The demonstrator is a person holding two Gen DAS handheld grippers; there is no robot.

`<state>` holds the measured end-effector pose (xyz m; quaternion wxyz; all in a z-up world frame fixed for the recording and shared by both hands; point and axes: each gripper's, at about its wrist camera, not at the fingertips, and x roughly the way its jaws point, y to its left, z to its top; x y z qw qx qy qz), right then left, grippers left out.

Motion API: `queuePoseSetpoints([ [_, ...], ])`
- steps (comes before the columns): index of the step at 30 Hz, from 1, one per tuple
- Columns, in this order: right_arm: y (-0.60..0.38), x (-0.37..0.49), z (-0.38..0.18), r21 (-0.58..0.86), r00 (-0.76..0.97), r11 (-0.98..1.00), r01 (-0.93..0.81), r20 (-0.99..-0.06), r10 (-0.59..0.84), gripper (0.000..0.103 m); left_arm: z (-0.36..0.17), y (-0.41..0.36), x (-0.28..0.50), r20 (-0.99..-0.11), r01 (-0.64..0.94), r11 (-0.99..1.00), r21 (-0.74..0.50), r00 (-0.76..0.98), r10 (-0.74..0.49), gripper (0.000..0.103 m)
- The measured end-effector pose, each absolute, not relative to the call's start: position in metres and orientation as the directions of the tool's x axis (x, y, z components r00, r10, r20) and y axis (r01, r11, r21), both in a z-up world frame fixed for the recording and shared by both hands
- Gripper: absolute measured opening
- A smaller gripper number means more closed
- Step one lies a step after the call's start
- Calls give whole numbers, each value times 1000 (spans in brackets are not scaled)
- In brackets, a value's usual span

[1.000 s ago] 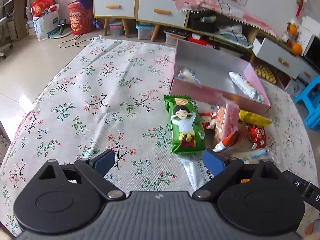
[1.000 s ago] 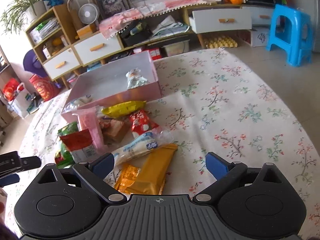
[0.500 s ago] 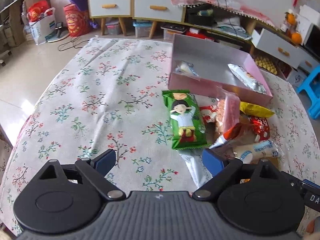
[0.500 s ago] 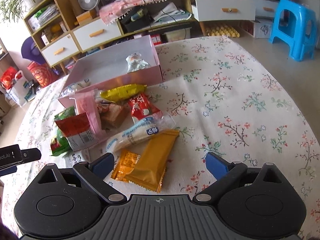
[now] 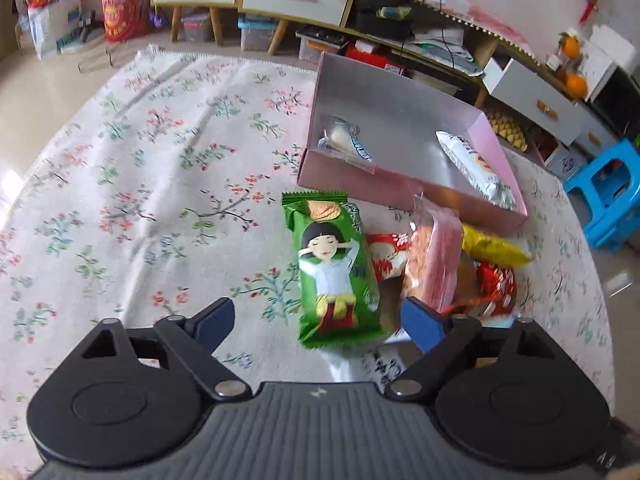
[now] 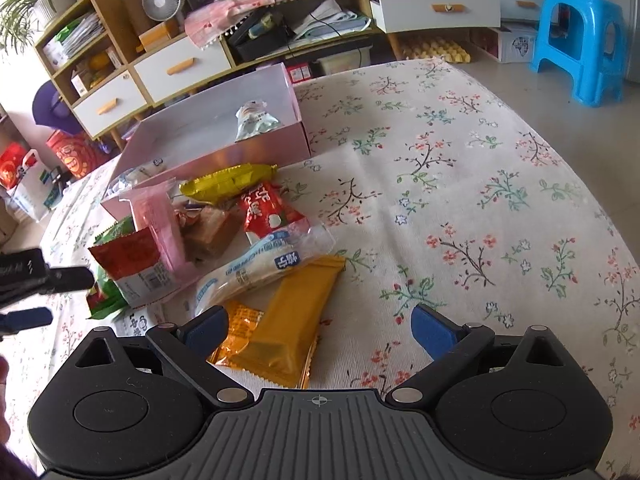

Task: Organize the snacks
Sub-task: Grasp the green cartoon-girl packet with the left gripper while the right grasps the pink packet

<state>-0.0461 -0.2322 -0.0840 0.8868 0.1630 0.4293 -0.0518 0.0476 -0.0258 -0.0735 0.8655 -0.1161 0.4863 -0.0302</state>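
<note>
Two open grippers, bare tablecloth (image 6: pixel 460 168) right

Floral tablecloth (image 5: pixel 120 184) carries pink box (image 5: pixel 360 184), green packet (image 5: pixel 336 272), loose snack heap (image 6: pixel 224 240); table underneath hidden.

Both wrist views look steeply down, close above the snacks, sharing the pink box (image 5: pixel 404 190) (image 6: pixel 264 148) from opposite sides.

Glossy plastic green packet (image 5: pixel 335 268) on matt tablecloth (image 5: pixel 140 184).
</note>
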Motion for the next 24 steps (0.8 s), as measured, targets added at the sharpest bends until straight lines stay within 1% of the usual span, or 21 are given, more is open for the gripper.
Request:
queuePoseSetpoints([
  [3,-232,-39,-75,245,674,948,204,-737,46,98,-81,-30,55,-834,-55,965,-256,517,-191,80],
  [4,-231,-35,-70,254,693,949,185,-718,58,98,-84,-32,58,-838,-49,965,-256,509,-197,73],
  [5,-230,-30,-66,266,710,950,165,-701,73,97,-88,-34,61,-844,-50,966,-252,499,-194,69],
  [6,-228,-25,-64,273,719,951,147,-690,88,97,-92,-35,62,-850,-48,967,-250,490,-195,58],
  [7,-225,-19,-62,278,723,953,120,-682,108,97,-96,-36,63,-854,-45,967,-249,482,-197,52],
  [8,-223,-13,-61,281,727,955,96,-675,125,94,-99,-34,63,-854,-42,966,-255,478,-204,49],
  [9,-219,-7,-60,279,733,958,72,-666,139,90,-100,-33,61,-852,-45,964,-262,479,-209,49],
  [10,-215,-1,-58,279,737,959,50,-659,153,90,-99,-30,59,-845,-46,961,-271,490,-215,48],
  [12,-207,12,-55,290,740,957,-2,-644,197,84,-94,-25,54,-833,-36,962,-270,510,-214,48],
  [16,-185,38,-57,297,713,951,-85,-648,266,79,-81,-10,45,-805,-48,950,-310,545,-235,47],
  [20,-163,55,-67,246,694,960,-133,-668,268,78,-71,4,38,-780,-60,944,-324,582,-230,47],
  [24,-149,59,-77,181,694,972,-147,-682,232,79,-74,14,34,-776,-59,942,-332,585,-237,46],
])
